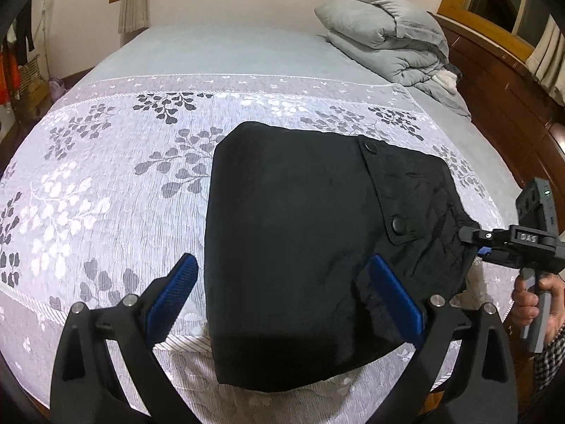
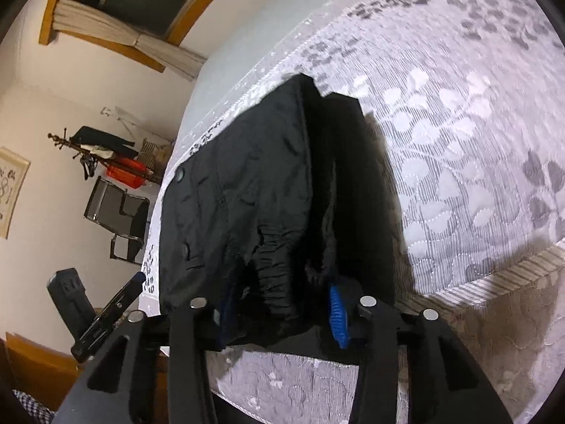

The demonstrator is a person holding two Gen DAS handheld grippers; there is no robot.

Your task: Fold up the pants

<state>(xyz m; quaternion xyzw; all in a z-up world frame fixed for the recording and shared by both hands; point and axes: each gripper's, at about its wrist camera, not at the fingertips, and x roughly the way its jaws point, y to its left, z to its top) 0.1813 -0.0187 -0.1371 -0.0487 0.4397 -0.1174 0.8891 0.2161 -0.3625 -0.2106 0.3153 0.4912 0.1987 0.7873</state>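
The left gripper (image 1: 280, 284), a black frame with blue ribbed pads, hangs with its jaws spread wide and nothing pressed between them. The near edge of the black, slightly crinkled fabric pants (image 1: 317, 233) lies below and between the two pads, with the left pad out over the bedspread just beside the bundle's left edge. Holding wide and clear like this looks like a hand that has let go, leaving the fold to settle.

The right gripper (image 2: 279, 311) sits at the bundle's right side, jaws partly closed around the gathered, elasticated edge of the pants. Cloth fills the gap between its pads, but whether the pads truly pinch it cannot be told. That grip point would suit tugging or squaring the edge.

Outward from both jaws, the pants lie as a compact rectangle with two snap buttons on a flap (image 1: 383, 190), so the folding seems nearly done. They rest on a white quilted bedspread with grey leaf print (image 1: 106, 183). Far beyond them a folded grey duvet (image 1: 385, 42) sits on the bed.
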